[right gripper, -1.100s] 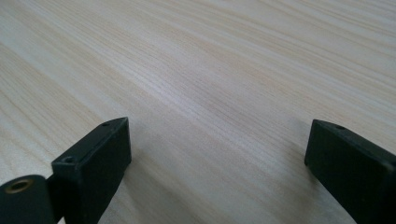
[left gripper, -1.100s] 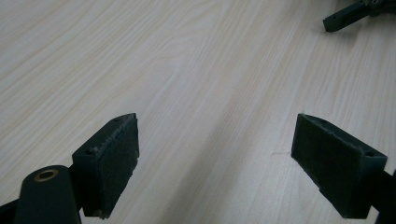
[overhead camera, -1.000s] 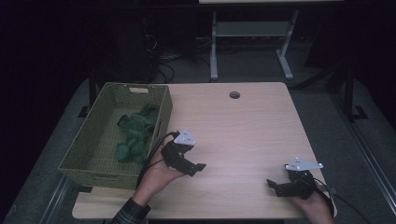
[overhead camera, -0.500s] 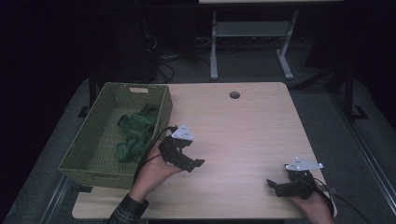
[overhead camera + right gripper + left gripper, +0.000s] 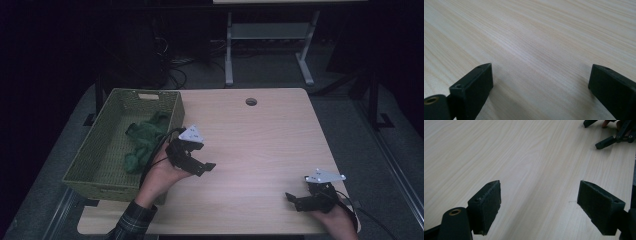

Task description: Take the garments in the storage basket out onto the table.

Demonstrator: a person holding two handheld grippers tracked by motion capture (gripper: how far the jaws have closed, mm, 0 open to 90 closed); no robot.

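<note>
Black tongs above grained wood

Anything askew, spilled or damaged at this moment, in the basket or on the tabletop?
Nothing stands out. The green cloth lies crumpled inside the woven basket, none of it spilling over the rim. The left gripper and right gripper are both open over bare wood and hold nothing. The table looks unmarked.

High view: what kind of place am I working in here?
Probably a lab or test workspace: a plain wooden table with a cable hole, a metal stand behind it, and loose cables on the dark floor.
</note>
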